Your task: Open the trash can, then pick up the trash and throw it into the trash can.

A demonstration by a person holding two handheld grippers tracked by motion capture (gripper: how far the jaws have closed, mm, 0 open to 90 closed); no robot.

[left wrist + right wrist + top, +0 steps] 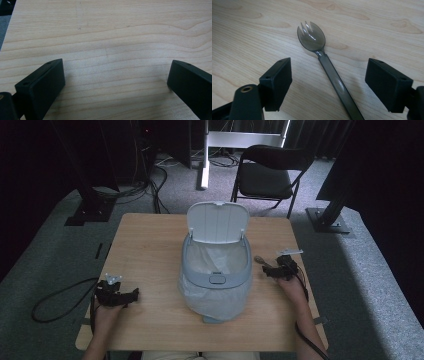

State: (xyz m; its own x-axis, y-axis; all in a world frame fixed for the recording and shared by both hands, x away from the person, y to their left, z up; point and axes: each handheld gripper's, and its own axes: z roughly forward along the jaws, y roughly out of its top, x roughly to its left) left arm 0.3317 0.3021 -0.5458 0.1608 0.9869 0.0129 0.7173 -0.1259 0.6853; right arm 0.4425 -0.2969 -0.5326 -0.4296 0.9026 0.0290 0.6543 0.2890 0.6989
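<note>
Jaws of the right gripper [328,82]: spread wide, straddling the handle of a spork [325,65] without touching it; the stance suits a pinch on the handle, not yet made. Spork: dark translucent plastic, lying flat on the counter [145,250], tined bowl pointing away from the gripper, handle running back between the jaws; in the high view it sits near the right edge, just beside the bin [216,270]. Jaws of the left gripper [115,82]: spread, nothing between them but bare wood; the gripper rests low at the near left [118,295], well apart from the spork, likely parked while the other hand works. Bin: grey, lined with a thin clear bag, standing mid-counter, its lid [218,221] hinged up and back so the mouth is open from above, probably ready to receive the spork. Right gripper in the high view [270,268]: low over the counter, aimed leftward toward the bin. Chair [267,172]: black, on the floor beyond the counter.
</note>
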